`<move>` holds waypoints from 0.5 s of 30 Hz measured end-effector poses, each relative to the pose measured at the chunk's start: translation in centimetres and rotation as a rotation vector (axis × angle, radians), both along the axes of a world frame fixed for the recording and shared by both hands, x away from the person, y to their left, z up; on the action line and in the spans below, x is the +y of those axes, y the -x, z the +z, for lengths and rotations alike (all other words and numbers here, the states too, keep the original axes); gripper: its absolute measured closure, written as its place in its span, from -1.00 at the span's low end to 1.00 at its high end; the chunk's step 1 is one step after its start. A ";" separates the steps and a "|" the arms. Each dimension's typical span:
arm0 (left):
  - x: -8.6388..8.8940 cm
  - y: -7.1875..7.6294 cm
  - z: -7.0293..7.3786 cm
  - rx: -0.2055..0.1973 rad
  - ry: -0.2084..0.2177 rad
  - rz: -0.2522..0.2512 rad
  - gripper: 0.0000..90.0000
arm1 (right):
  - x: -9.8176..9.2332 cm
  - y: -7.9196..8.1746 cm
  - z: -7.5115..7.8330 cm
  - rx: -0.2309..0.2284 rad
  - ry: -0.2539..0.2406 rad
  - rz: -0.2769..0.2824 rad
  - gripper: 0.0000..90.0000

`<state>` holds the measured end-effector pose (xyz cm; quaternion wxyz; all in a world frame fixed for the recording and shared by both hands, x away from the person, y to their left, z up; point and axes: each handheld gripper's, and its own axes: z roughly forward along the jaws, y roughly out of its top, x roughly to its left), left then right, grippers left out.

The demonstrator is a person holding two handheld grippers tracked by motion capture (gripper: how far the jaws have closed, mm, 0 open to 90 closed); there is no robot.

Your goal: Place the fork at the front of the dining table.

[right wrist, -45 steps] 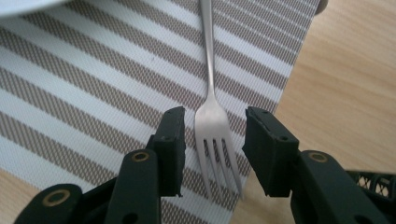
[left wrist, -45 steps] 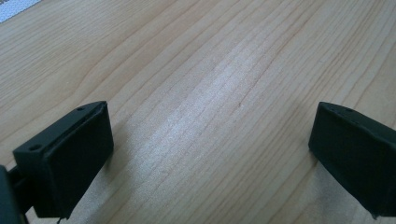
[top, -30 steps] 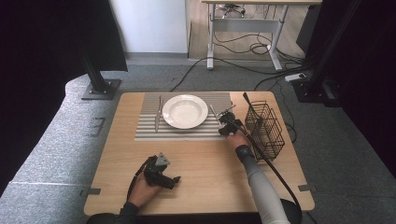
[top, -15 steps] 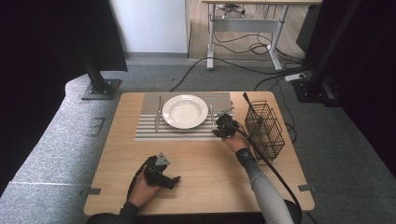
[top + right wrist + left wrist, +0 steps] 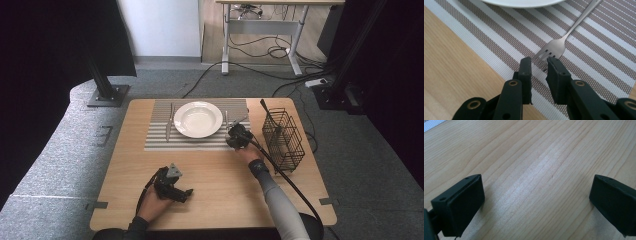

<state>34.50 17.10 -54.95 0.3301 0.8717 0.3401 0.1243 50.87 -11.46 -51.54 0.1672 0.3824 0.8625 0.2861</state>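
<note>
High view: we see a wooden table (image 5: 215, 185) bearing a striped placemat (image 5: 160, 140); on the mat stands a white plate (image 5: 198, 119), with a knife (image 5: 169, 122) lying just beside its left rim and a fork (image 5: 227, 121) just beside its right rim; a black wire basket (image 5: 283, 138) stands on the bare wood to the right of the mat, apart from it. The right gripper (image 5: 235, 137) is held at the mat's right near corner, just below the fork; the left gripper (image 5: 172, 187) rests low over bare wood near the table's front edge, well apart from the mat and its things.

Right gripper view: we look along the jaws at the fork (image 5: 564, 40), which lies flat on the placemat (image 5: 599, 65) with its tines toward the gripper and its handle running away to the upper right, the plate (image 5: 524, 2) beyond it; the right gripper (image 5: 539, 65) has its jaws narrowed to a small gap, having just been closing; the tine tips lie at the mouth of that gap, close to the right pad, and we cannot tell whether either pad yet touches the metal; the fork lies on the mat and we see no grip on it.

Left gripper view: the left gripper (image 5: 536, 195) is released, its two pads standing wide apart above plain wood (image 5: 536, 157), with nothing between them.
</note>
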 end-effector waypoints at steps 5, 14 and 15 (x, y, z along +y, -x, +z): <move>0.0 0.0 0.0 0.000 0.000 0.000 -1.00 | 0.2 -0.9 -0.1 -0.010 0.005 -0.007 0.60; 0.0 0.0 0.0 0.000 -0.001 0.000 -1.00 | 0.2 -1.9 -0.4 -0.017 0.017 -0.007 0.51; 0.0 0.0 0.0 0.000 0.000 0.001 -1.00 | 0.2 -1.8 -0.3 -0.019 0.018 -0.012 0.42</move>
